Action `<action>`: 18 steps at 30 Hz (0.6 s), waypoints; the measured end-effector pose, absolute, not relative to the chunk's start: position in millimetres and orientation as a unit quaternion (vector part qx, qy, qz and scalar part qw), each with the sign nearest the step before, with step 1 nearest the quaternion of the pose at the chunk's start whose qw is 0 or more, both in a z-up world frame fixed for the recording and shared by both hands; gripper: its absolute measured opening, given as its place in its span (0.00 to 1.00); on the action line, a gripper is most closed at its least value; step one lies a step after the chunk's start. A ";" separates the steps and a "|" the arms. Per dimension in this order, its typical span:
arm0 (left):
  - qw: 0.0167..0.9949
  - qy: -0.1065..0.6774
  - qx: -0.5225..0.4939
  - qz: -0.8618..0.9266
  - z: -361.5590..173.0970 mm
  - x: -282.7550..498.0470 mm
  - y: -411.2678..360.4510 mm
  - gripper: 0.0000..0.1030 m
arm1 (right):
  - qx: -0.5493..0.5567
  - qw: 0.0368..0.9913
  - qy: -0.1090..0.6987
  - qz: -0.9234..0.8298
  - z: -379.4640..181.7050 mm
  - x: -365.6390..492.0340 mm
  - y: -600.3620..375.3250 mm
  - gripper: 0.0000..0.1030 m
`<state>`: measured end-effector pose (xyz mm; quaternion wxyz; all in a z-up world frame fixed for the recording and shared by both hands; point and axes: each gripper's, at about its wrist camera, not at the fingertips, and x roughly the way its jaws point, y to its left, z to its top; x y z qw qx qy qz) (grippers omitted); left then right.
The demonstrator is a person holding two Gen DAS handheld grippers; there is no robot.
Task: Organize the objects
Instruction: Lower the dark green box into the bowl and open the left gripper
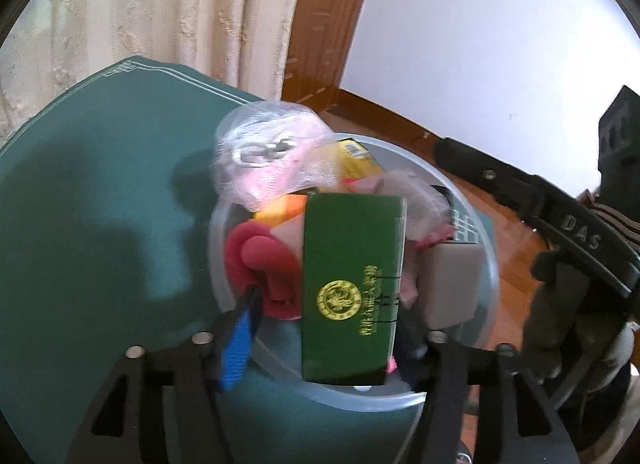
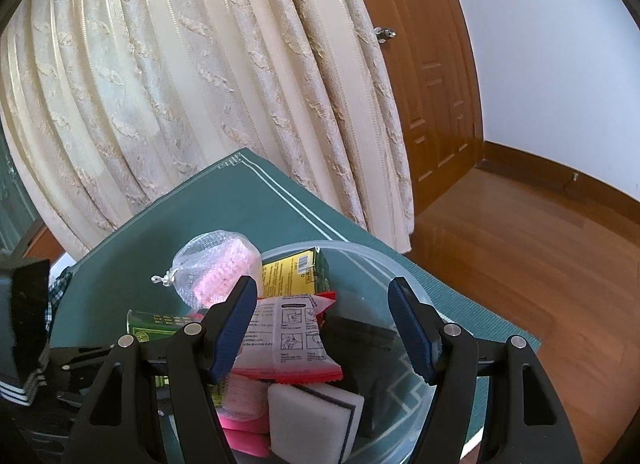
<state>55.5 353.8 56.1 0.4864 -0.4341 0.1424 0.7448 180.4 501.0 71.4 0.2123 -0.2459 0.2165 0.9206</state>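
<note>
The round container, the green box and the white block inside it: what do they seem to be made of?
Round container: probably clear plastic, glossy; the mat pattern shows through its wall.
Green box: likely printed cardboard, slightly shiny, with sharp folded edges and gold print.
White block: looks like soft foam sponge, matte, with a thin dark layer on one side.

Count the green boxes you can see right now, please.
2. One green box with a gold seal lies on the pile in the clear tub, between the left gripper's fingers. A green-and-yellow box leans at the tub's far side. Others may be buried.
</note>
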 end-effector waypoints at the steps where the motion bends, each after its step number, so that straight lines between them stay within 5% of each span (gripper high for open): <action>1: 0.488 0.141 -0.432 0.745 56.7 55.6 352.6 0.62 | -0.246 0.212 0.216 0.921 71.3 180.3 501.0 0.67; 8: 0.476 0.150 -0.390 0.773 67.0 62.7 340.4 0.80 | -0.248 0.209 0.215 0.921 68.3 182.5 498.1 0.67; 18: 0.451 0.130 -0.386 0.794 69.6 55.4 325.7 0.84 | -0.248 0.207 0.216 0.921 67.7 182.8 494.9 0.67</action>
